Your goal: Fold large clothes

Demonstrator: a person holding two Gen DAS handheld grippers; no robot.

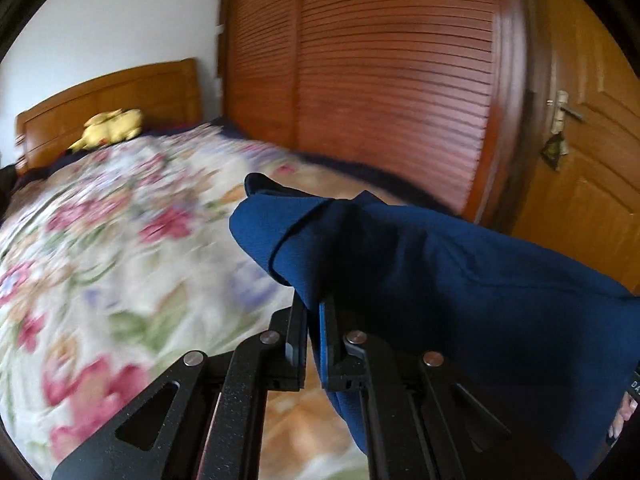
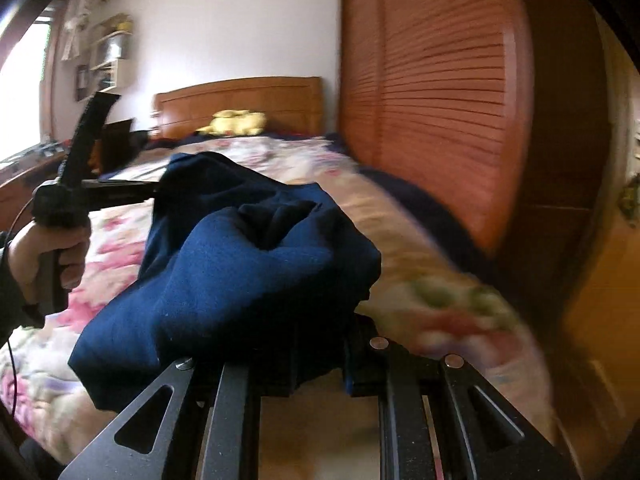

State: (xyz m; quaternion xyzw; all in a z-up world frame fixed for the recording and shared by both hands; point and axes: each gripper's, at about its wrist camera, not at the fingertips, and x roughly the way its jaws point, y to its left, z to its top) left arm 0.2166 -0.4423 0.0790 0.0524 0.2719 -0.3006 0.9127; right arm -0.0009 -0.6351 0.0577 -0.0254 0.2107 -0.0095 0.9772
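Both hand-held gripper tips (image 1: 314,320) buried under blue garment (image 2: 248,280)

I count one dark blue garment (image 1: 460,264), bunched above the bed (image 1: 120,240), and both of my grippers hold it: two grippers, the left gripper (image 1: 314,312) and the right gripper (image 2: 320,360). There is one bed with one floral cover. One yellow plush toy (image 1: 110,128) lies at its headboard (image 1: 120,100). Beside the bed stands one louvred wardrobe (image 1: 380,60), then one door (image 1: 580,160).
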